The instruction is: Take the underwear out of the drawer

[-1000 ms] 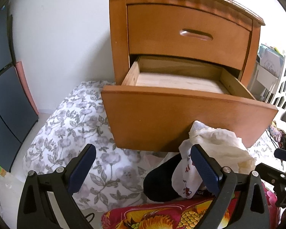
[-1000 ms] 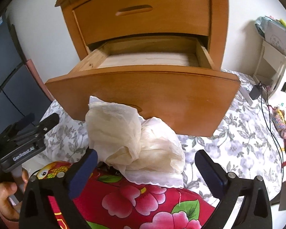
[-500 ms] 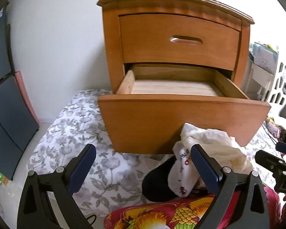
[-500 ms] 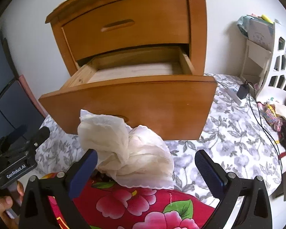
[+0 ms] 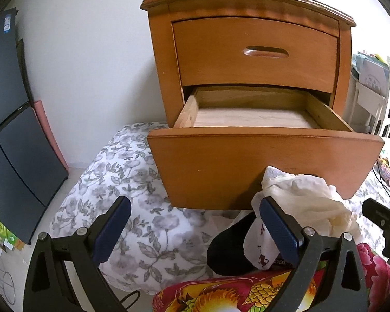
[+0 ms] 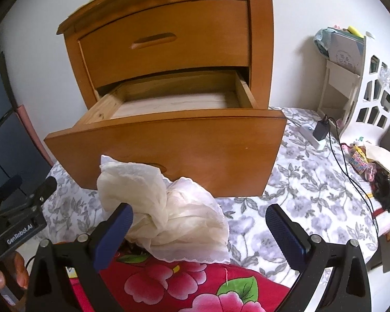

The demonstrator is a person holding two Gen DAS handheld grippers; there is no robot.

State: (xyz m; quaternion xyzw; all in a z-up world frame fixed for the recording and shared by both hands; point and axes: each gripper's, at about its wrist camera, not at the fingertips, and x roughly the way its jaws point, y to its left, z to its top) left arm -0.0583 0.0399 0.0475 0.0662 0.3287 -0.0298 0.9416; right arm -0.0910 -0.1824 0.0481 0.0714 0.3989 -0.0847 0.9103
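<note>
Cream underwear (image 6: 169,213) lies heaped just before the open drawer (image 6: 166,153); left gripper (image 5: 195,228) and right gripper (image 6: 199,231) fingers spread wide, empty.

Soft, even daylight is filling both views, and the white wall (image 5: 96,59) is looking bright without harsh glare. The open drawer (image 6: 169,140) is casting a dim shadow on the bedspread (image 6: 299,189) beneath its front. Fisheye bending is curving the nightstand (image 5: 247,39), and black corners are ringing each frame. The drawer's inner boards are looking slightly blurred.
</note>
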